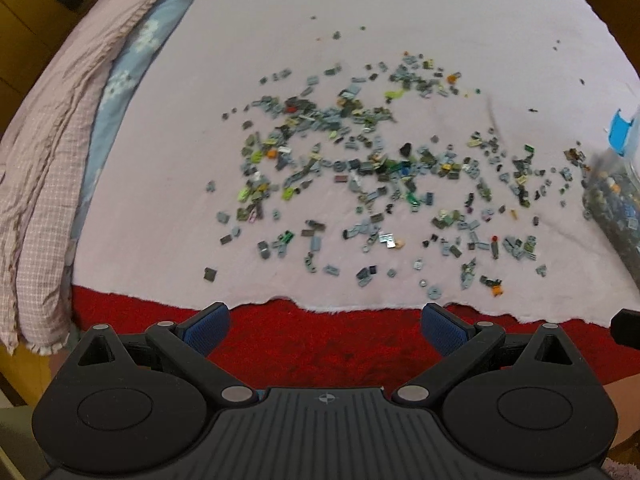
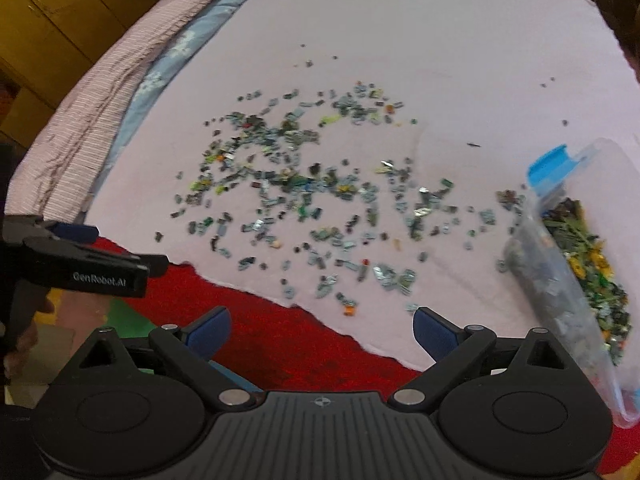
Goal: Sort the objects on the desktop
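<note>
Small bricks (image 1: 360, 160) lie scattered over the middle of a pink sheet (image 1: 360, 8), with a clear bag (image 2: 568, 280) of more at the right. They look light, hard and slick, and would likely skid on the soft cloth; pinch each across its flat sides. The left gripper (image 1: 326, 324) and right gripper (image 2: 322, 330) hover at the near edge, jaws spread wide and empty.

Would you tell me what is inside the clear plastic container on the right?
The clear plastic container holds a dense heap of small building pieces, mostly grey, green and yellow. Whatever lies deeper is hidden by the top layer and the blur.
</note>
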Available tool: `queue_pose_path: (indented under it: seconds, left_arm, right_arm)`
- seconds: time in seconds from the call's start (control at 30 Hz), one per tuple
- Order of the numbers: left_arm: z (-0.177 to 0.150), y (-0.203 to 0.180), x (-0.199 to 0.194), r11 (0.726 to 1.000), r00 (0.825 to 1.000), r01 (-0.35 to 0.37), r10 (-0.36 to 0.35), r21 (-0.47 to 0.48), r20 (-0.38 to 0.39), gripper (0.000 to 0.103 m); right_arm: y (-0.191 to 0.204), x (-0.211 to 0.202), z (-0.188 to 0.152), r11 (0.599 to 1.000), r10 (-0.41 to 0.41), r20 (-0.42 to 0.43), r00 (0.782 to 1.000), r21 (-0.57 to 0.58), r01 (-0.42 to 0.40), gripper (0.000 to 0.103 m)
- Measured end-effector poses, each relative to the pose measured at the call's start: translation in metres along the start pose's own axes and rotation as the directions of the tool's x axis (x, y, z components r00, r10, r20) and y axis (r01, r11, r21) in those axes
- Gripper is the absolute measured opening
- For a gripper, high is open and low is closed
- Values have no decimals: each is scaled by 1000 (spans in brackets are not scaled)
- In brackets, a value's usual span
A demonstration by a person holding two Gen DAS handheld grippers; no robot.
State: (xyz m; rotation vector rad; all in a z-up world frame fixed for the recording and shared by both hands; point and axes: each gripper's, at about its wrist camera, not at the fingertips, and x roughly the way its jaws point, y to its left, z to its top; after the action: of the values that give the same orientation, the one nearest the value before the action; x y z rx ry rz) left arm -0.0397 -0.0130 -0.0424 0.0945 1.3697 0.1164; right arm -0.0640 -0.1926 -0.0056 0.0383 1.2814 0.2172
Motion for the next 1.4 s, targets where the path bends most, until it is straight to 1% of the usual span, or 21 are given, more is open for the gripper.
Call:
queue_pose_path:
  seconds: [0.1, 0.2, 0.3, 0.4, 0.5, 0.63, 0.77, 0.8, 0.87, 0.93, 0.97, 1.0, 1.07, 1.1, 1.2, 1.33, 1.4]
  left_arm:
    - [-1, 7, 1, 1000, 1000, 1, -1, -14, 9, 103]
    - [2, 11, 4, 1000, 999, -14, 14, -6, 43, 103]
    - [6, 14, 12, 995, 994, -72, 66, 65, 92, 103]
    - [14, 21, 25, 989, 992, -65, 50, 129, 116, 103]
    - [21, 32, 42, 982, 992, -41, 18, 184, 128, 103]
    - [25, 52, 68, 969, 990, -20, -14, 244, 138, 103]
    - [26, 74, 99, 954, 991, -45, 5, 297, 136, 103]
    - [26, 79, 106, 953, 992, -50, 13, 297, 125, 102]
    - [26, 91, 119, 958, 995, -43, 15, 282, 98, 103]
    - [26, 98, 130, 964, 997, -22, 2, 263, 76, 103]
    - [27, 100, 135, 967, 998, -13, -5, 255, 67, 103]
    - [27, 102, 140, 969, 998, -4, -11, 247, 60, 103]
    - [28, 102, 145, 971, 998, 9, -24, 239, 61, 103]
    - [29, 101, 147, 972, 998, 15, -31, 236, 63, 103]
    - [35, 100, 151, 972, 996, 32, -49, 231, 68, 103]
    - [46, 100, 163, 980, 996, 47, -60, 192, 60, 103]
    - [50, 101, 168, 983, 997, 60, -68, 173, 44, 103]
  right_arm:
    - [2, 4, 9, 999, 25, -17, 1000, 21, -25, 100]
    - [6, 11, 17, 999, 40, -43, 998, 30, -39, 100]
    - [15, 18, 25, 999, 40, -67, 997, 24, -38, 100]
    - [26, 29, 34, 1000, -9, -93, 996, 29, 12, 100]
    - [35, 42, 42, 994, -69, -124, 990, 71, 78, 100]
    - [47, 61, 50, 981, -127, -154, 980, 124, 147, 97]
    - [66, 85, 58, 972, -167, -157, 973, 141, 189, 91]
    - [72, 91, 60, 971, -181, -150, 972, 128, 201, 91]
    - [84, 105, 65, 970, -210, -136, 968, 97, 224, 87]
    - [96, 117, 70, 966, -247, -105, 963, 46, 253, 82]
    - [102, 124, 73, 963, -267, -84, 960, 18, 270, 77]
    - [106, 131, 75, 959, -284, -64, 957, -4, 284, 75]
    - [108, 146, 80, 955, -295, -47, 954, -27, 294, 66]
    - [107, 154, 83, 957, -289, -47, 956, -22, 288, 64]
    - [100, 179, 94, 965, -260, -49, 964, 9, 261, 45]
    - [95, 207, 111, 974, -226, -24, 974, 17, 226, 34]
    - [94, 220, 120, 979, -204, -19, 979, 16, 204, 32]
